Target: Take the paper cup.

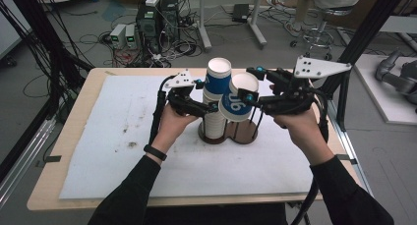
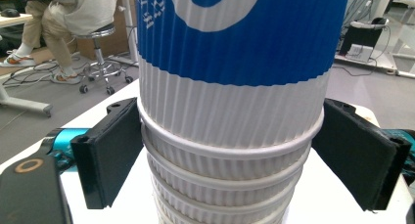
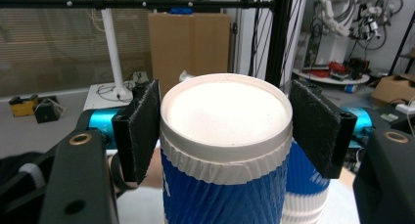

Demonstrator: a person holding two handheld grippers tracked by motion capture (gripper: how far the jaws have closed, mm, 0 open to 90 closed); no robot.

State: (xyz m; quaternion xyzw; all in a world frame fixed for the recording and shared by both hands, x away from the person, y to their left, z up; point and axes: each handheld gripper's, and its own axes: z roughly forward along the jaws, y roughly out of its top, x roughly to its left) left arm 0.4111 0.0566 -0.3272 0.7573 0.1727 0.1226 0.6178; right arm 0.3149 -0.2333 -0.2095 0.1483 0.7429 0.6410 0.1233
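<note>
High view: the left tool (image 1: 209, 101) sits against the stack of paper cups (image 1: 215, 104) that stands in a round brown holder (image 1: 229, 132) on the white mat (image 1: 123, 131) covering the table (image 1: 74, 107). The right tool (image 1: 249, 98) carries a single blue-and-white cup (image 1: 237, 101), tilted, mouth turned up and toward the camera, just right of the stack and above the holder's second ring.

Left gripper view: the jaws stand on either side of the stack (image 2: 230, 136), at the level of the nested white rims below the blue band. The left pad (image 2: 115, 150) touches the rims; the right pad (image 2: 357, 153) lies at the edge of the top rim (contact there looks likely, though I cannot tell whether it presses). I read it as clamped lightly on the stack.

Right gripper view: the jaws are closed on the single cup (image 3: 225, 150) just below its rolled rim, one pad (image 3: 139, 128) on each side, both touching. The cup's white inside faces the camera. A second blue-and-white cup wall (image 3: 306, 185) shows behind it, lower right.

Hidden or unclear:
- The stack's base is cut off at the bottom of the left gripper view, its top at the upper edge.
- In the high view, the held cup covers part of the holder's thin upright rods (image 1: 253, 122).
- Print on the held cup is too blurred to read for certain.
</note>
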